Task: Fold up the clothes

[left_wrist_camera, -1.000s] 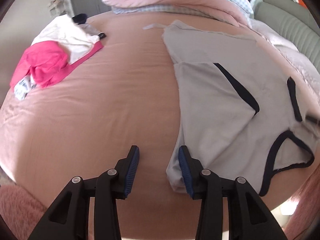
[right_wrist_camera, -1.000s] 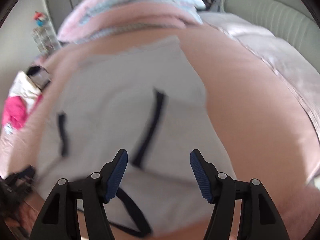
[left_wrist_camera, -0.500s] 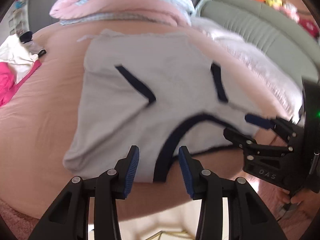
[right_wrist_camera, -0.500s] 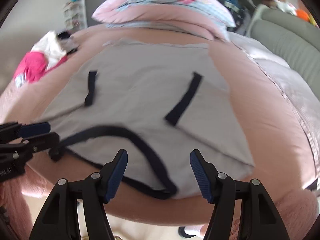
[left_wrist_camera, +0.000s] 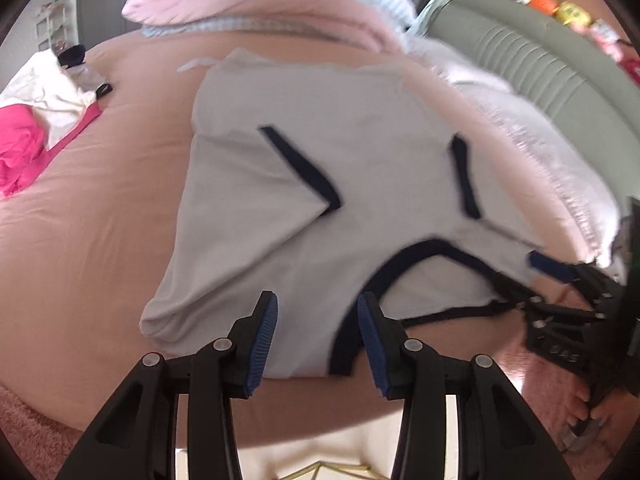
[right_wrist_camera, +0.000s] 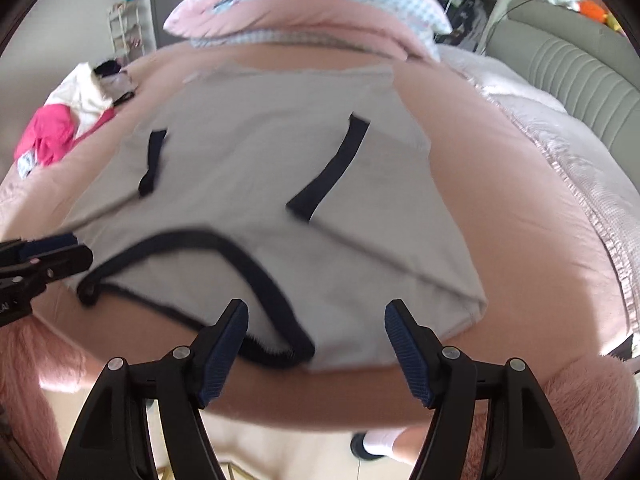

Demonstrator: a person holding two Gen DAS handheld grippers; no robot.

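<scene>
A grey T-shirt point(left_wrist_camera: 360, 160) point(right_wrist_camera: 260, 160) with navy trim lies flat on the pink bed point(left_wrist_camera: 100, 240), both sleeves folded in over the body. Its navy collar point(left_wrist_camera: 400, 256) point(right_wrist_camera: 240, 252) is at the near edge. My left gripper point(left_wrist_camera: 318, 304) is open just in front of the collar end, left of the neck opening, with nothing between its fingers. My right gripper point(right_wrist_camera: 317, 312) is open over the shirt's near right shoulder and holds nothing. Each gripper also shows at the side of the other view, the right gripper point(left_wrist_camera: 560, 280) and the left gripper point(right_wrist_camera: 48, 256).
A pile of pink and white clothes point(left_wrist_camera: 24, 152) point(right_wrist_camera: 52, 136) lies at the far left of the bed. A folded pink quilt point(left_wrist_camera: 260, 0) sits beyond the shirt. A white blanket point(right_wrist_camera: 560, 140) and green headboard point(right_wrist_camera: 580, 72) are on the right. A foot in a white sock point(right_wrist_camera: 384, 440) stands below.
My left gripper has swung right from the shirt's left edge to its collar end. The right gripper's view has turned left to centre on the shirt. Both stayed open.
</scene>
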